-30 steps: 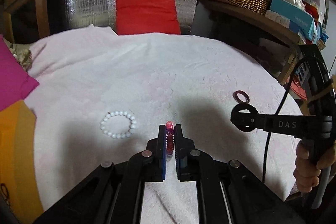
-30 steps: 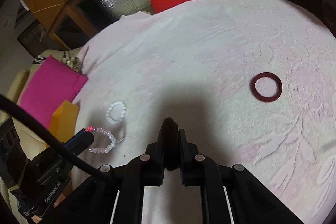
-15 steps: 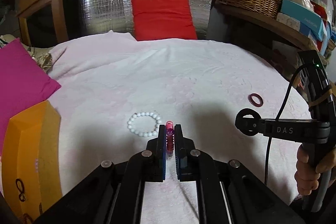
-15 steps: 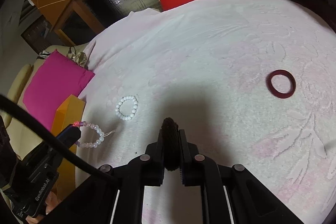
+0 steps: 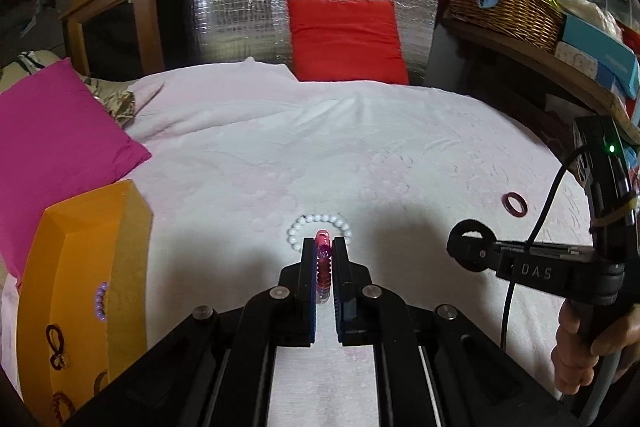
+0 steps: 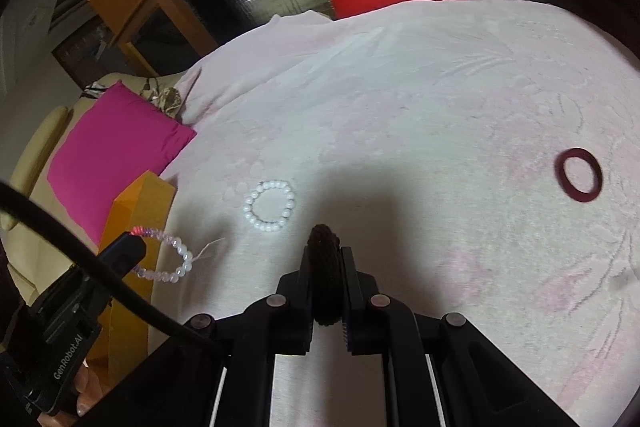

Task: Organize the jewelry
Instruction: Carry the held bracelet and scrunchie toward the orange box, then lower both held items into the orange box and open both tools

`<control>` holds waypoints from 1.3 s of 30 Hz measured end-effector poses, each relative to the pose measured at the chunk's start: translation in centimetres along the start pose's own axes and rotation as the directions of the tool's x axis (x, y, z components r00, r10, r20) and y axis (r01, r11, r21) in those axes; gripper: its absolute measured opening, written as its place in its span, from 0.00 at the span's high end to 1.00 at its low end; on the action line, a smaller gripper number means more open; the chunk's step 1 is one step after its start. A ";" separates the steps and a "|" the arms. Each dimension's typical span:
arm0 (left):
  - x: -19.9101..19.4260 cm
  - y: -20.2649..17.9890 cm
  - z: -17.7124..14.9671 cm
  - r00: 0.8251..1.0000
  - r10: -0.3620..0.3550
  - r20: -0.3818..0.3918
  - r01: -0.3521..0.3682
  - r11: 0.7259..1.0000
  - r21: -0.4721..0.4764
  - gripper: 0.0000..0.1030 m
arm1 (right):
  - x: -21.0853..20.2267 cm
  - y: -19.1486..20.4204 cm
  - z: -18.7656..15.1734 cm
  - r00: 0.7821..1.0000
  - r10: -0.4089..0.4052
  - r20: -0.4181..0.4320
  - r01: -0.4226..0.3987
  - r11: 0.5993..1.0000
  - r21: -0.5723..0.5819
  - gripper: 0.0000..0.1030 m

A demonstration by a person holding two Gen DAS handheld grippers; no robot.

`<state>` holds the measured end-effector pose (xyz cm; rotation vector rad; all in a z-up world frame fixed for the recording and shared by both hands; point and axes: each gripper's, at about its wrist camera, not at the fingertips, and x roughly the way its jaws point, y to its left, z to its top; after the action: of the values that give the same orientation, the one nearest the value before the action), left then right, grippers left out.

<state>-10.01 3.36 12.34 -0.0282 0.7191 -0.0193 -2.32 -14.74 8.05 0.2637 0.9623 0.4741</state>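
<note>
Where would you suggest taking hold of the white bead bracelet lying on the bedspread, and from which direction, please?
Grip the white bead bracelet across one arc of its beads, coming from straight above. It lies flat on the pink bedspread as an open loop, so one finger could drop inside the ring and the other outside it. A sideways approach would likely just push it along the soft cloth.

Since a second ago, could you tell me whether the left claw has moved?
Yes. The left claw, shut on the pink bead bracelet, has shifted toward the orange box.

"DAS" on right tool (image 5: 464, 251) body; "GenRobot.AI" on left tool (image 6: 134, 247) body; box print on shelf probably unreadable.
</note>
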 end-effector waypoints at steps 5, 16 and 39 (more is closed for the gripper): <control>-0.4 1.1 -0.1 1.000 0.030 0.007 -0.030 0.999 -0.029 0.93 | 0.6 1.4 -0.1 1.000 0.012 0.011 -0.011 0.999 -0.033 0.89; -2.2 3.7 -0.3 0.992 0.121 0.036 -0.118 0.990 -0.070 0.93 | 1.7 3.9 -0.1 0.998 0.056 0.029 -0.054 0.996 -0.071 0.89; -15.7 12.6 -4.0 0.944 0.297 0.145 -0.252 0.930 -0.266 0.93 | -0.7 10.6 -4.2 0.984 0.171 0.054 -0.166 0.981 -0.097 0.89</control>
<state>-24.32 16.35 19.23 -0.1625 0.5325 0.3393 -9.01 -5.86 10.75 0.2764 0.8586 0.6605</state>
